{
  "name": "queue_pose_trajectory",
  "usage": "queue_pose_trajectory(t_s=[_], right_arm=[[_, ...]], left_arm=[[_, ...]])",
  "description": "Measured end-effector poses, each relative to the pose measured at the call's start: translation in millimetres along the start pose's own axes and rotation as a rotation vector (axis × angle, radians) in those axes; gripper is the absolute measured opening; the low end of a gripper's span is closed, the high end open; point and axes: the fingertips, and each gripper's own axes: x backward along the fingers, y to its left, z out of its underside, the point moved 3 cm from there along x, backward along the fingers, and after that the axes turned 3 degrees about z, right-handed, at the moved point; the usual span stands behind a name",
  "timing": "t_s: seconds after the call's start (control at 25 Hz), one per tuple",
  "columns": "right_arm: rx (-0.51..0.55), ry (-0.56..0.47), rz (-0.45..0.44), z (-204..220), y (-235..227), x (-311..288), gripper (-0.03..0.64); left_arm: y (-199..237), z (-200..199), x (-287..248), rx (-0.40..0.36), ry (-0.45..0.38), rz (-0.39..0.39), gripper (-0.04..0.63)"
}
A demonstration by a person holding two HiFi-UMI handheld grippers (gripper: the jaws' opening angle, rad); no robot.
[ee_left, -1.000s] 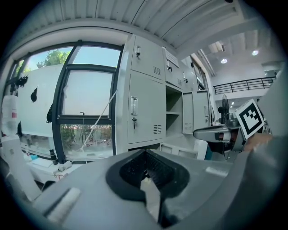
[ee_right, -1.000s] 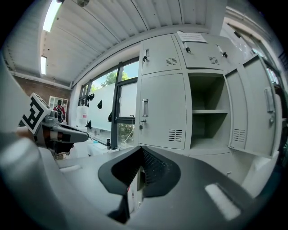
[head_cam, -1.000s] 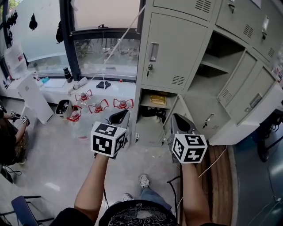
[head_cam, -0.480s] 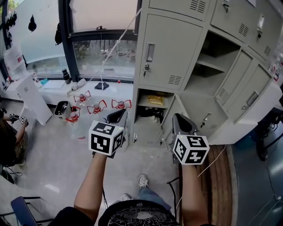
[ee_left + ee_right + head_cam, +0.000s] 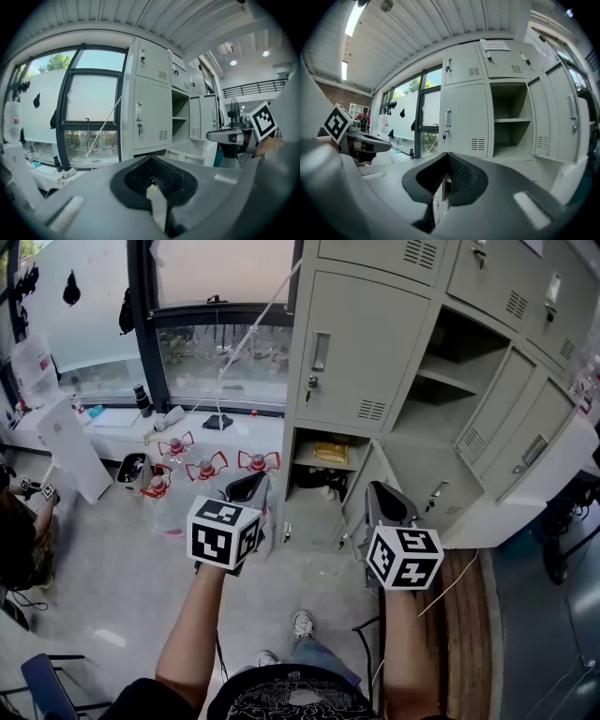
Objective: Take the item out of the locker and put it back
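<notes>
- We count two grippers, the left gripper and the right gripper, one in each hand.
- We count two marker cubes, one on each gripper.
- We see two bare forearms reaching forward from the bottom edge.
- We count four red-capped bottles, clustered on the floor near the window.
- We count two open locker compartments, an upper one and a lower one.
- We see one yellow packet, lying in the lower compartment.

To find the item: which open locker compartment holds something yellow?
The low compartment under the closed door: a yellow packet lies on its shelf. The taller open compartment to its right shows bare shelves.
</notes>
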Motion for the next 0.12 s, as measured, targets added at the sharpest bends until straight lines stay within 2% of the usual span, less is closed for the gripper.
queue_pose_trajectory(t_s=[0.12], right_arm=[[-0.002,0.000,-0.002,0.3,1.1,0.1,0.026]], left_arm=[[1.3,0.9,1.5,0.002,0.002,-0.002,0.002]])
